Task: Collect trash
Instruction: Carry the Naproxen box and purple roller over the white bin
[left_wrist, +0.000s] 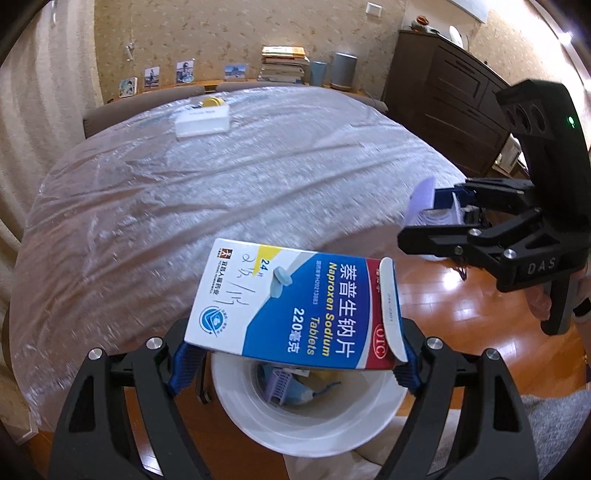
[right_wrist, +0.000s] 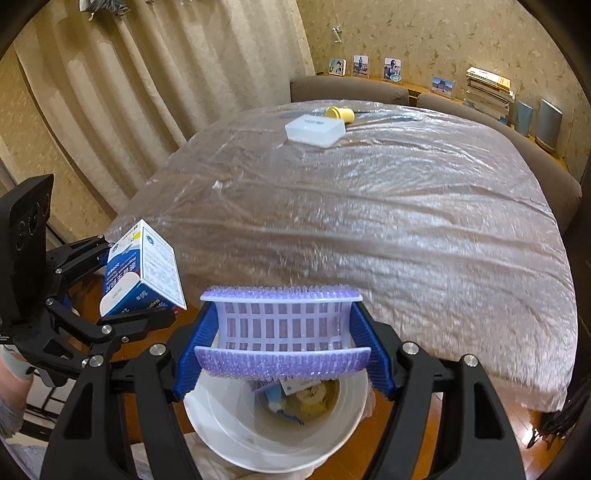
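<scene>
My left gripper (left_wrist: 291, 363) is shut on a blue and white tablet box (left_wrist: 291, 302), which hangs just above the white trash bin (left_wrist: 258, 424). Seen from the right wrist, the same box (right_wrist: 144, 273) sits at the left in the left gripper (right_wrist: 122, 280). The right gripper (right_wrist: 282, 339) is shut on a purple hair roller (right_wrist: 282, 325), also right over the bin (right_wrist: 221, 439). In the left wrist view that roller (left_wrist: 424, 199) shows at the right inside the right gripper (left_wrist: 436, 221). Several discarded bits lie in the bin, among them another purple roller (left_wrist: 277, 387).
A plastic-covered table (left_wrist: 166, 192) fills the middle; a white box (right_wrist: 316, 131) and a yellow cup (right_wrist: 340, 112) lie at its far side. Chairs, photo frames and stacked books line the wall. A dark cabinet (left_wrist: 443, 96) stands on the right, over wooden floor (left_wrist: 461, 314).
</scene>
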